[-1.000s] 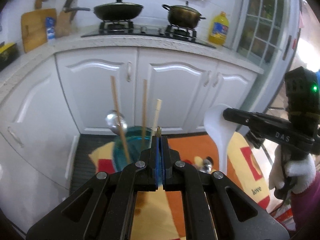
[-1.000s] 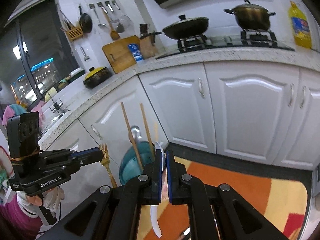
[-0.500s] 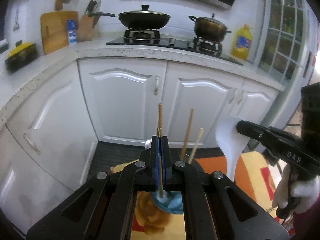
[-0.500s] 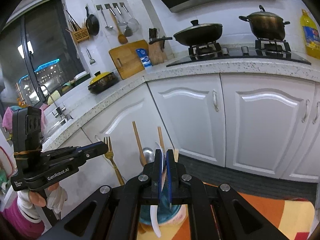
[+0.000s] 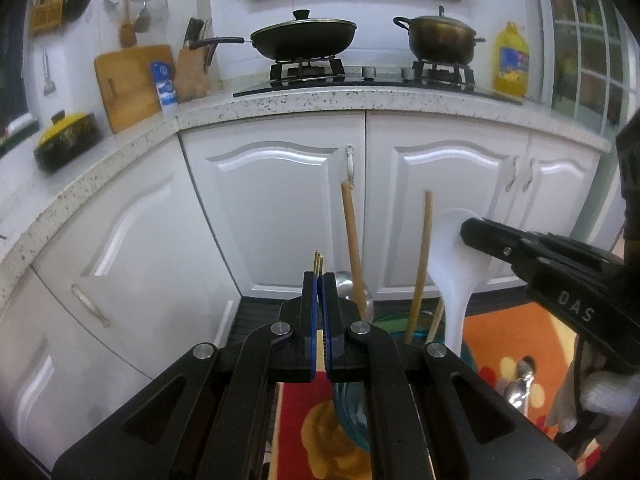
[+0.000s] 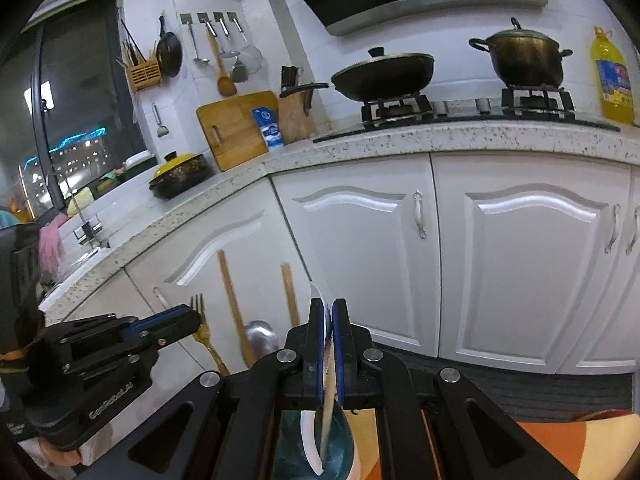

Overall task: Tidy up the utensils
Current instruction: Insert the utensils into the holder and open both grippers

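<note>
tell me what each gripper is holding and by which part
The left gripper clamps a gold metal fork just below its tines. The right gripper clamps a white plastic spoon by its bowl, handle pointing down.

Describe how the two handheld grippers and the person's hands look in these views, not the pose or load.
Both are black, angular linkage frames with silver pivot bolts and blue pads lining the fingers. The right gripper carries white "DAS" lettering; the left gripper reads "GenRobot.AI" in white and has a blue strip along its finger. The right hand wears a white knit glove. No cable is clearly visible.
</note>
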